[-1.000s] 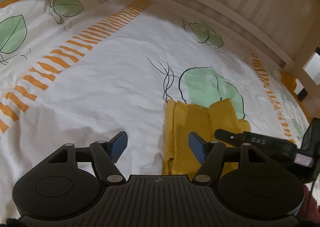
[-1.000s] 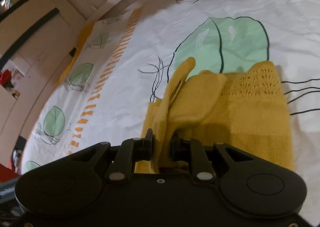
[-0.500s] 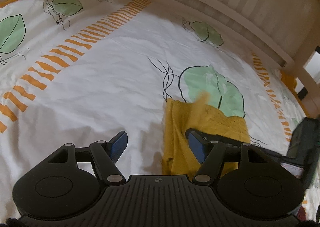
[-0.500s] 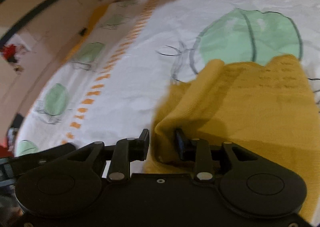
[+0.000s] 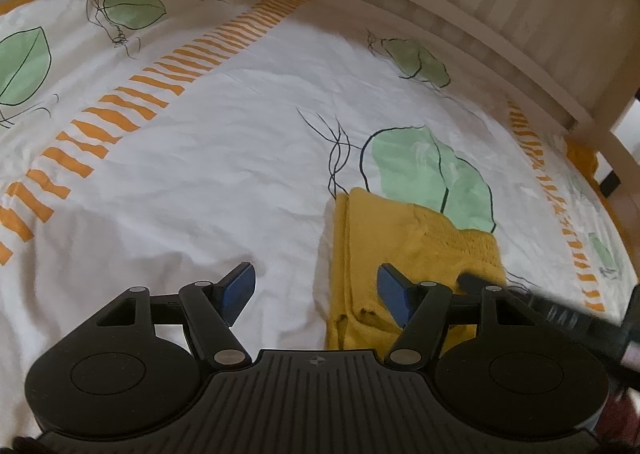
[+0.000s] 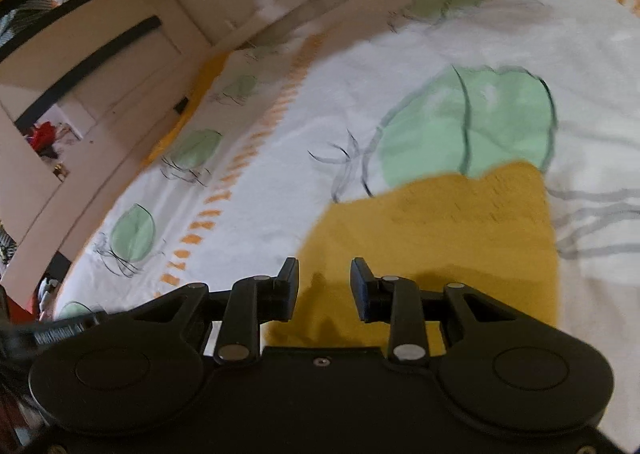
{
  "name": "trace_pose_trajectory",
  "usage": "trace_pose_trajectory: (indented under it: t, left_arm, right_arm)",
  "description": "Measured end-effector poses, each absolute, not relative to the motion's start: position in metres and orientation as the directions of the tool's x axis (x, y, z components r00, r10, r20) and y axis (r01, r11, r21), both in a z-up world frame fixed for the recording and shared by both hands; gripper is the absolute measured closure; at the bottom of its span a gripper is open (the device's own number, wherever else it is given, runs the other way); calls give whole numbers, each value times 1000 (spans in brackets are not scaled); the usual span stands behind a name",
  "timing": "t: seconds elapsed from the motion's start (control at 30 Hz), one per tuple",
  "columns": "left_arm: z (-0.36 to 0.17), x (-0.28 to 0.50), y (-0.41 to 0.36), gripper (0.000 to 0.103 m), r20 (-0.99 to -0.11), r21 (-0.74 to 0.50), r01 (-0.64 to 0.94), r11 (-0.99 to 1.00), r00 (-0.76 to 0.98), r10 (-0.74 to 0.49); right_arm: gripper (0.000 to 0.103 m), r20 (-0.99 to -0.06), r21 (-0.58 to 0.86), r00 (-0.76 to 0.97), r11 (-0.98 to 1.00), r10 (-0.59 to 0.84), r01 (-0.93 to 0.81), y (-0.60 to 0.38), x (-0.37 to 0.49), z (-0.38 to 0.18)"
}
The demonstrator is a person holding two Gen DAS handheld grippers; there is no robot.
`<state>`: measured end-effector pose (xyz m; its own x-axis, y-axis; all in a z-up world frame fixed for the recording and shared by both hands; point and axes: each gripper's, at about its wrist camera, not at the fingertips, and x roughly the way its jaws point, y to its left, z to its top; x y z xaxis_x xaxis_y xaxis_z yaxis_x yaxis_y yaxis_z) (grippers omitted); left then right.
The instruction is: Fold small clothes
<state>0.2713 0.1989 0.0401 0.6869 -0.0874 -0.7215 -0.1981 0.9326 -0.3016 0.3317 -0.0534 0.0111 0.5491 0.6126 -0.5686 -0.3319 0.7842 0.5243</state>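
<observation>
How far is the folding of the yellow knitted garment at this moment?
Done: the yellow garment lies flat on the leaf-print sheet as a compact folded shape with layered edges on its left. In hand: nothing; the right gripper is open above it, and the left gripper is open beside it. Left: possibly one more fold or tidying, though I cannot tell.

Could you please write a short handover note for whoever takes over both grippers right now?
Left gripper: open, empty, over the white sheet beside the left edge of the yellow knit garment.
Right gripper: open, holding nothing, directly above the garment.
Garment: lies folded on the sheet, partly covering the big green leaf print, free of both grippers.
Done: one side is folded over, with layered edges along the left.
Left: probably another fold to make it compact, then smoothing; I cannot tell how many folds remain.
</observation>
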Motion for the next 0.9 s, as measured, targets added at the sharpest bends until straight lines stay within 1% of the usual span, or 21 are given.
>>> trace_pose_trajectory:
  t: [0.1, 0.23, 0.33, 0.37, 0.4, 0.47, 0.53, 0.6, 0.67, 0.73, 0.8, 0.9]
  left_arm:
    - [38, 273, 195, 37, -728, -294, -192, 936, 680, -89]
    - [32, 275, 190, 37, -744, -282, -169, 944, 660, -104]
    - [26, 276, 184, 37, -757, -269, -153, 951, 644, -111]
    - [24, 276, 182, 37, -758, -265, -148, 953, 642, -111]
    - [23, 276, 180, 36, -759, -261, -142, 955, 641, -112]
    - [21, 276, 176, 35, -761, -256, -122, 959, 637, -122]
    - [17, 276, 172, 33, -763, -259, -104, 960, 632, -137]
    - [13, 276, 169, 32, -766, -270, -100, 958, 625, -151]
    - [8, 277, 167, 32, -773, -281, -99, 954, 613, -164]
    - [3, 277, 164, 30, -776, -293, -88, 952, 604, -183]
    - [-2, 276, 161, 24, -779, -301, -83, 950, 596, -195]
    - [-9, 274, 158, 22, -788, -302, -82, 950, 582, -201]
  right_arm:
    - [61, -598, 496, 516, 788, 614, -363, -45, 319, -4]
    - [61, -629, 458, 426, 752, 651, -474, -16, 289, -24]
    - [54, -664, 421, 352, 719, 660, -553, 7, 268, -39]
    - [49, -660, 405, 350, 707, 665, -579, 12, 260, -40]
    - [45, -653, 395, 349, 695, 672, -601, 14, 255, -39]
    - [45, -644, 392, 341, 678, 684, -621, 13, 251, -33]
    - [43, -629, 391, 350, 672, 694, -629, 7, 249, -24]
    - [31, -614, 376, 382, 681, 691, -629, -6, 249, -15]
    - [25, -599, 358, 422, 699, 681, -619, -22, 248, -6]
    - [25, -603, 343, 453, 726, 657, -596, -37, 247, -4]
    - [24, -621, 334, 477, 760, 622, -557, -54, 249, -6]
    - [24, -658, 365, 487, 809, 574, -460, -83, 251, -19]
